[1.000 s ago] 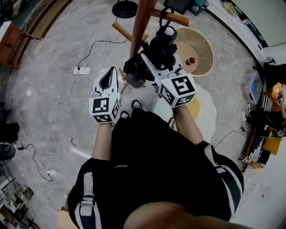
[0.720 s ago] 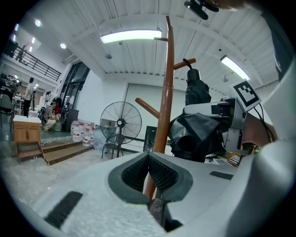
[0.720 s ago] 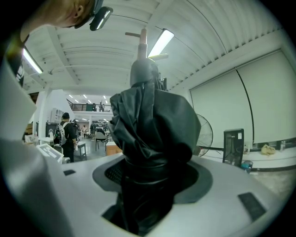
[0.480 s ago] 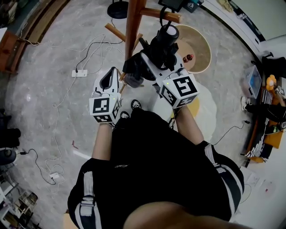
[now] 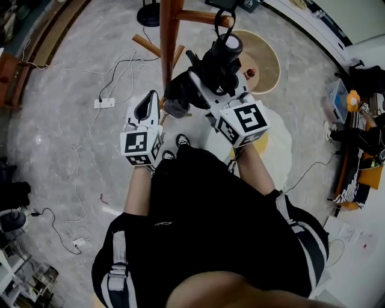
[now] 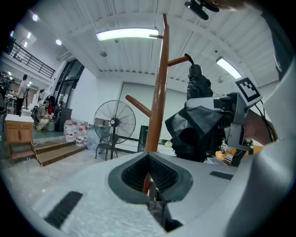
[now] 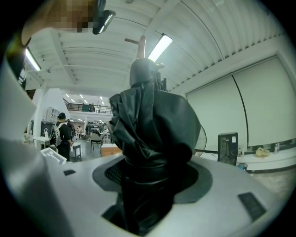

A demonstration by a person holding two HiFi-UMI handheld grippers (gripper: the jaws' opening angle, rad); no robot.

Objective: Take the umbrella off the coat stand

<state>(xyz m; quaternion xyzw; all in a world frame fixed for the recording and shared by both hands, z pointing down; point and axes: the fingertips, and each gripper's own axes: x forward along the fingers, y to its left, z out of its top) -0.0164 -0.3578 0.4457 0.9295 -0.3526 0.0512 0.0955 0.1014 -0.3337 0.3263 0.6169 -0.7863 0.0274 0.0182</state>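
Observation:
A folded black umbrella (image 5: 219,57) is clamped between the jaws of my right gripper (image 5: 206,77), just right of the brown wooden coat stand (image 5: 170,36). In the right gripper view its bunched fabric (image 7: 152,125) fills the space in front of the right gripper (image 7: 148,173). Its black strap loop (image 5: 221,18) sits at the tip of a side peg (image 5: 198,16); whether it still hangs on the peg I cannot tell. My left gripper (image 5: 151,99) is lower left of the pole, shut and holding nothing. From the left gripper (image 6: 150,180) I see the pole (image 6: 159,106) straight ahead and the umbrella (image 6: 199,125) to its right.
A standing fan (image 6: 114,121) is behind the stand, its base (image 5: 147,15) on the floor. A power strip (image 5: 103,102) and loose cables lie at the left. A round beige tub (image 5: 267,57) and a white mat (image 5: 280,147) are at the right. Wooden steps (image 6: 46,152) and people are far left.
The coat stand has slid left and up in the head view, so the gap between its pole and the held umbrella has widened. Both grippers keep their grip states.

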